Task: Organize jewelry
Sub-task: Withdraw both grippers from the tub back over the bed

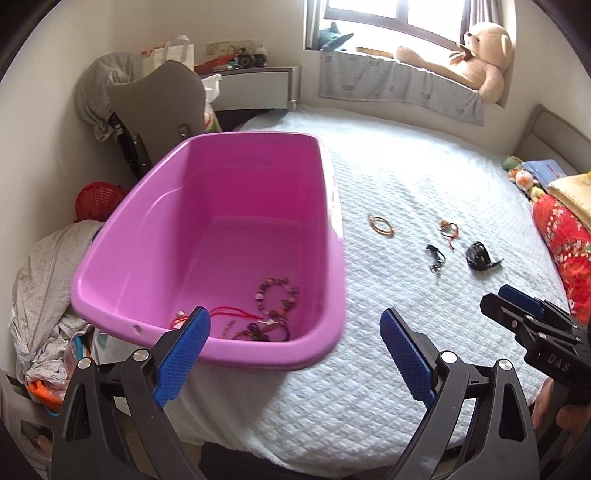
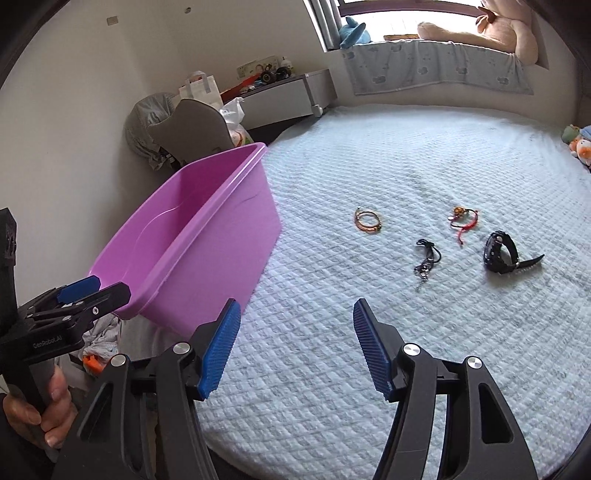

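Quilted bed (image 2: 369, 369) beneath a window (image 1: 399, 14) bears a purple tub (image 1: 221, 206).

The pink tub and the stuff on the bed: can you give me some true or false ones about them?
1. The pink tub already has some jewelry inside. True: a beaded bracelet and red cords lie at its near end.
2. The black watch is in the tub. False: it lies on the white quilt.
3. Both tongs are holding something. False: the left tongs and right tongs are open and hold nothing.
4. Four pieces lie on the quilt. True: gold bangles, a red cord bracelet, a black cord piece and the watch.
5. The tub is blue. False: it is pink.
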`<state>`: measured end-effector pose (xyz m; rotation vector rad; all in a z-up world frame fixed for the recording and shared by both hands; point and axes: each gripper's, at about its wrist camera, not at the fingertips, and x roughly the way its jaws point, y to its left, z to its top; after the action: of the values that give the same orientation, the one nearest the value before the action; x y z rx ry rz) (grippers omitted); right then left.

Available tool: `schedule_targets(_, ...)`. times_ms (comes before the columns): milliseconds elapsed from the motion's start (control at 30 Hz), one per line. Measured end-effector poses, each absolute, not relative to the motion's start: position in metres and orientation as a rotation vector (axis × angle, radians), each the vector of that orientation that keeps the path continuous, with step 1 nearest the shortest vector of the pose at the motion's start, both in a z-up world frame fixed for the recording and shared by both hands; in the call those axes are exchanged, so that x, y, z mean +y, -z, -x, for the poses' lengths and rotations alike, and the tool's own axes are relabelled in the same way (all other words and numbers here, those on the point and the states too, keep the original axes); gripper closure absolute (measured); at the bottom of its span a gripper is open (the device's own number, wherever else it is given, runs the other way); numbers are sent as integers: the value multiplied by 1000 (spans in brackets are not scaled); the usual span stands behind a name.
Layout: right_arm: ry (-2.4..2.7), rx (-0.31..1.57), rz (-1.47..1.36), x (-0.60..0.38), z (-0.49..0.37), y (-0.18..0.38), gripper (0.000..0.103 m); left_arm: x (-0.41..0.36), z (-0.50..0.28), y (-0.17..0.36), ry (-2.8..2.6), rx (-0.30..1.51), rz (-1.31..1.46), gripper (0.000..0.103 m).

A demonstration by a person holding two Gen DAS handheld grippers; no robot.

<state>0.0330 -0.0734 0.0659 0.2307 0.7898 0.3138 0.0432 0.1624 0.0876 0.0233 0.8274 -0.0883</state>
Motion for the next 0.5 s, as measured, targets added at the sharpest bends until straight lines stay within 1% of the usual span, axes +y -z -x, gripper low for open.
schedule_targets(300,-260,810,-260,-125,-19,-36,41,94,-27,-79,172,821,-111,10)
schedule_targets(500,-200,823,-288,-168,-5,-15,41,52,-31,-62,214,824,-145,10)
